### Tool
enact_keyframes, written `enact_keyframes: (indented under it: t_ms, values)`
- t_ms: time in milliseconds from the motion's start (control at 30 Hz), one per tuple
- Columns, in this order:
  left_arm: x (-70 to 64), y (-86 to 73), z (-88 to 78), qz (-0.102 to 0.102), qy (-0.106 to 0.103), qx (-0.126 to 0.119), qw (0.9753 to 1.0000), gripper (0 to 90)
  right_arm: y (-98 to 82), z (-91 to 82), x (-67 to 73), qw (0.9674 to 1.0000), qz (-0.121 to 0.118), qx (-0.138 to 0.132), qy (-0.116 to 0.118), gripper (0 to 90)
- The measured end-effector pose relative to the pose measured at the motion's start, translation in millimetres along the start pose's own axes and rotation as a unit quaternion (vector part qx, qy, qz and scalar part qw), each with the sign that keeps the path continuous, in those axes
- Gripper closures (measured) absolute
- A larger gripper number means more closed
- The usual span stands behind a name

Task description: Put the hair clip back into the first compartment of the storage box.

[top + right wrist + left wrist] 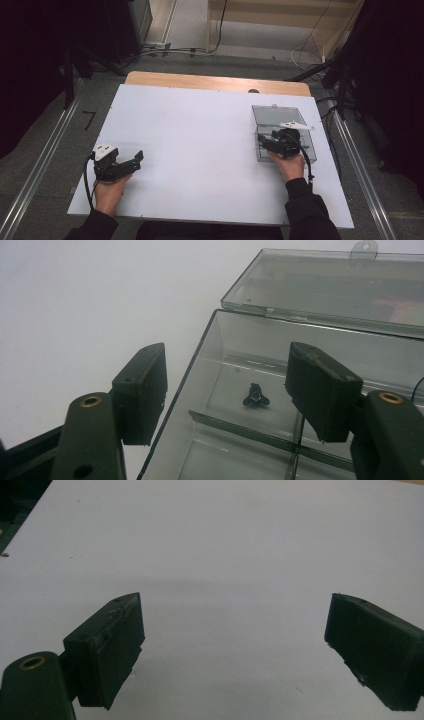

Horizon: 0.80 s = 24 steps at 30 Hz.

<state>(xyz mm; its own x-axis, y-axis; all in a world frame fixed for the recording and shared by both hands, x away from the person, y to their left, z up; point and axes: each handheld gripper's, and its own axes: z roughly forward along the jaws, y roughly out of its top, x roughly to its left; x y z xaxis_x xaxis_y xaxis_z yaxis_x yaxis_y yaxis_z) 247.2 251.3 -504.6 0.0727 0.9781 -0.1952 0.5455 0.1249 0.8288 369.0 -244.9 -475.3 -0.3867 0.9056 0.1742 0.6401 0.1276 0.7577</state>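
White worktop (200, 150), a clear plastic box (305, 145) as the landmark. The box sits near the worktop's right edge, lid (276, 115) swung open and lying flat on the box's far side. Inside the box, dividers split it into compartments. In the right gripper view the box (210, 365) shows a small black part (255, 396) lying on the floor of one compartment, just beyond a low divider (240, 426) and near the box's left wall. Part looks like a small clip or screw, too small to tell which.

Right hand-held gripper (267, 143) hovers over the box's near-left corner, held by the right hand (288, 165). Its jaws stand open, wide apart, nothing between the pads. In its own view the right hand-held gripper (227, 390) has the left pad outside the box's left wall and the right pad above the box interior; the black part lies below and between them, not touched. Fingers (320, 390) clear of the part.

Left hand-held gripper (135, 159) is well apart from the box, near the worktop's opposite, left edge, held by the left hand (109, 190), resting low at the worktop. Its jaws are open too, wide, with bare white worktop between them, as the left hand-held gripper (232, 645) shows in its own view. A white plate (105, 151) sits on top of it, cable (88, 180) trailing back toward the person.
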Motion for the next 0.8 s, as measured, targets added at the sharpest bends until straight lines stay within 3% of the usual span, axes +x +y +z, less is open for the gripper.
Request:
enact_keyframes:
  t_ms: [800]
  values:
    - [0.6,0.2,-0.9,-0.003,0.002,-0.001,1.0000,9.7,-3.5,-15.3,2.4,0.9999,-0.007,-0.009,0.007,29.5]
